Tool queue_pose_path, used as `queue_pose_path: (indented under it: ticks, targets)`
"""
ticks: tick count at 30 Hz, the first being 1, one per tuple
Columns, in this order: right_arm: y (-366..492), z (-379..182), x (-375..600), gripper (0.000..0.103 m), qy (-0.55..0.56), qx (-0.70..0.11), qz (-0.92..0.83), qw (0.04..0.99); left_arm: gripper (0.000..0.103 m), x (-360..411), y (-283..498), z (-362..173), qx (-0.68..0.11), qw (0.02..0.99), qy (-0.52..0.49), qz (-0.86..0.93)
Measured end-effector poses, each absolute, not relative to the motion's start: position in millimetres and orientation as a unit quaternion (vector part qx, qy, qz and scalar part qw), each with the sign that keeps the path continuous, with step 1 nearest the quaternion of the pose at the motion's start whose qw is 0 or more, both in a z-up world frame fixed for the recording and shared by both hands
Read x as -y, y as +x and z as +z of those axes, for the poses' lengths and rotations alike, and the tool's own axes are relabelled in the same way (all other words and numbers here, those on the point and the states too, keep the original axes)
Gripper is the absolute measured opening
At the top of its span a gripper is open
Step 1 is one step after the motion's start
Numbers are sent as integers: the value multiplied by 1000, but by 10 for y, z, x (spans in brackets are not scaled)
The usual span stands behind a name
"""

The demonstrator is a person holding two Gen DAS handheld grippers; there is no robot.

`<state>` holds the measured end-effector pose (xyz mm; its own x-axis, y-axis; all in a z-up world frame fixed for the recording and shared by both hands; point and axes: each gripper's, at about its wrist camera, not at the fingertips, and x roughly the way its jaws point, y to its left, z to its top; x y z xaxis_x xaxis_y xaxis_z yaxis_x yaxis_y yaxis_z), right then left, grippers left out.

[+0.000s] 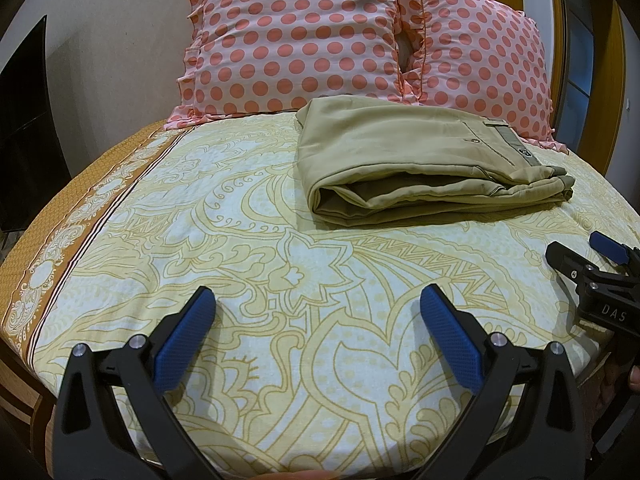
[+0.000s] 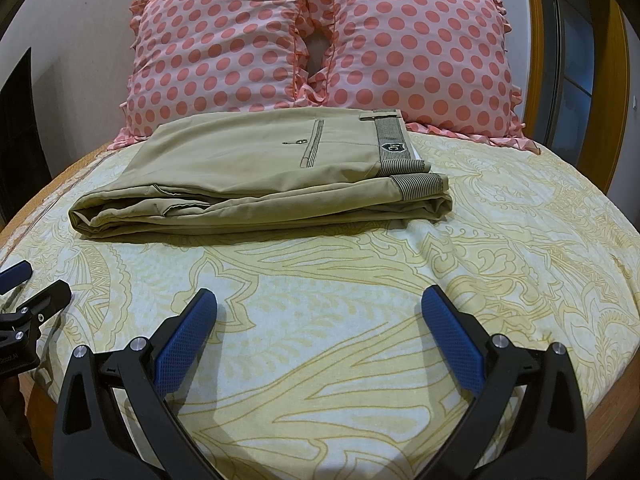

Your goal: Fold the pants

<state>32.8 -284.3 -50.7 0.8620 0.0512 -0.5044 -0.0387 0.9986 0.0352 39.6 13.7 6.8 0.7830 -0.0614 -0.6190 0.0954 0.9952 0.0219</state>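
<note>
Khaki pants (image 1: 408,160) lie folded in a compact stack on the bed, near the pillows; in the right wrist view the pants (image 2: 256,176) show a back pocket and a striped waistband on the right. My left gripper (image 1: 318,300) is open and empty, above the sheet well short of the pants. My right gripper (image 2: 320,300) is open and empty too, also short of the pants. The right gripper also shows at the right edge of the left wrist view (image 1: 580,254), and the left gripper at the left edge of the right wrist view (image 2: 36,280).
A yellow patterned bedsheet (image 1: 240,240) covers the bed (image 2: 520,240). Two pink polka-dot pillows (image 1: 296,40) (image 2: 420,52) lean against the wall behind the pants. A dark screen (image 1: 24,120) stands at the left. A wooden door frame (image 2: 612,80) is at the right.
</note>
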Motion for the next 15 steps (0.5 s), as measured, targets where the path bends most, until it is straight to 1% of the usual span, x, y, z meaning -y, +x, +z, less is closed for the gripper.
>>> queue_pose_path:
  ticks: [15]
  targets:
    - [332,-502,2836,102,12,-260,23,965,101,-143,397,66,-327,944,26,-42]
